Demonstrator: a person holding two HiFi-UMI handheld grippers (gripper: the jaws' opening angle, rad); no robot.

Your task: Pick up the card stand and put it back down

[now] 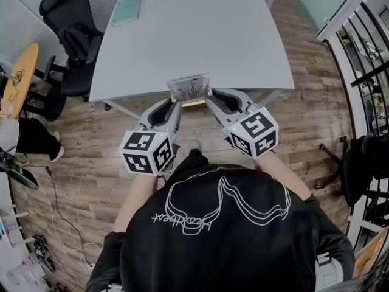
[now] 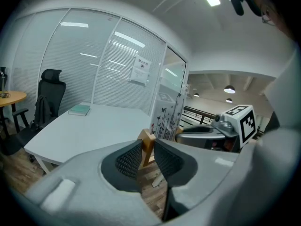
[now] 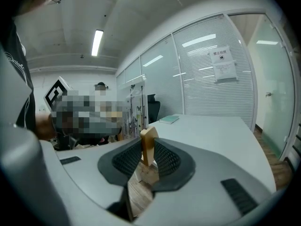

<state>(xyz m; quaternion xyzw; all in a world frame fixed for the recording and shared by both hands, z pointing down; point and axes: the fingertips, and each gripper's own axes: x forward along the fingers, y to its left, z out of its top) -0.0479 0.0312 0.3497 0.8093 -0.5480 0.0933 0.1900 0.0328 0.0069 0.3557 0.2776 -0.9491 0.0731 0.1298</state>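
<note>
Hard-to-see stuff first. From the head view the card stand [image 1: 190,89] is mostly just its printed card facing up at the camera, and the print is coming out too small to read. Only a sliver of its wooden base [image 1: 194,103] is peeking out under the card, and the tips of both tools are tucking in beneath it. The person's black shirt [image 1: 225,236] is filling the whole bottom of that view. In the right gripper view the area left of the stand is blurred over, so I'm not calling anything there.

The left gripper [image 1: 177,106] is clamping one end of the wooden base, with both ribbed pads pressing on the block. The right gripper [image 1: 208,100] is doing the same on the other end. The stand is hanging in the air between them, right at the near edge of the table [image 1: 200,35]. In both gripper views I'm seeing floor planks under it, not tabletop.

The table is plain pale grey, with a teal book [image 1: 126,10] lying near its far left corner. The wood floor [image 1: 91,163] is running all around it. A black office chair [image 1: 72,26] is sitting at the table's left side, with a round wooden table [image 1: 18,78] beyond it. A glass wall with blinds is standing behind, carrying a paper notice [image 2: 140,69] I can't read, and a black railing [image 1: 371,59] is running along the right.
</note>
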